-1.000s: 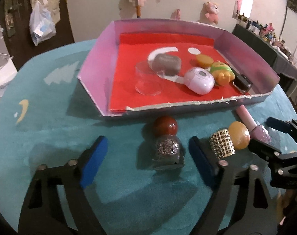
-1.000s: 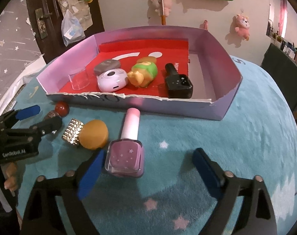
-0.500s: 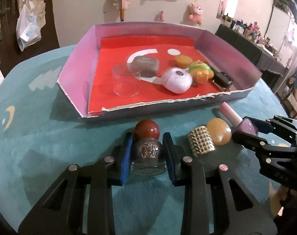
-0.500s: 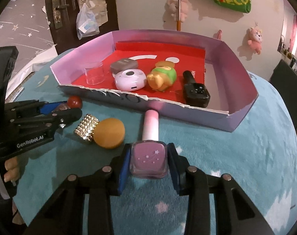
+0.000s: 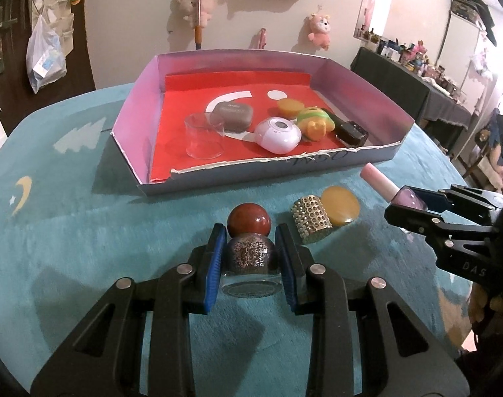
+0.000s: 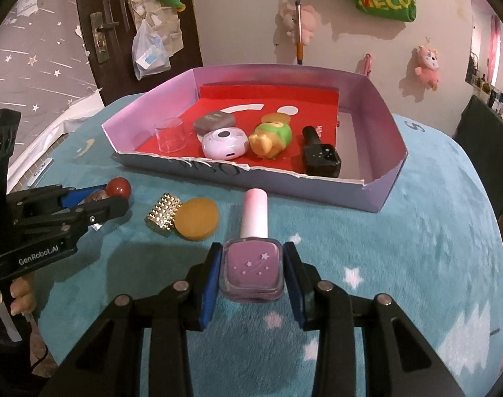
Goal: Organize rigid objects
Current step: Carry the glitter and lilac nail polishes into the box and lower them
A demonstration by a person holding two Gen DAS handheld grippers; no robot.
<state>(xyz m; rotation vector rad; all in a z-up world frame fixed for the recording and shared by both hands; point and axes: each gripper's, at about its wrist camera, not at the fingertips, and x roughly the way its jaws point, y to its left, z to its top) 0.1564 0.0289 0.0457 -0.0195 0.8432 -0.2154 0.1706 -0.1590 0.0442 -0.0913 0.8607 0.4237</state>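
My left gripper point(image 5: 250, 261) is shut on a glitter bottle with a round red cap point(image 5: 249, 251), held just above the teal cloth. My right gripper point(image 6: 253, 269) is shut on a pink nail-polish bottle point(image 6: 253, 264) with a pale pink cap pointing toward the tray. The purple-walled tray with a red floor point(image 5: 135, 99) point(image 6: 393, 125) stands beyond both. A studded gold bottle with an amber cap point(image 5: 324, 213) point(image 6: 181, 216) lies on the cloth between the two grippers. From the right wrist view the left gripper point(image 6: 95, 198) shows at the left edge.
In the tray lie a clear cup point(image 5: 203, 137), a grey case point(image 5: 233, 115), a white round device point(image 5: 277, 134), a green-and-orange toy point(image 5: 314, 124), an amber lid point(image 5: 289, 106) and a black bottle point(image 6: 319, 155). The teal cloth point(image 6: 417, 248) covers the table. A person's fingers point(image 6: 18, 296) hold the left handle.
Both grippers went from wide open to shut, the left on the glitter bottle, the right on the pink bottle. The left one has since lifted slightly with its bottle.
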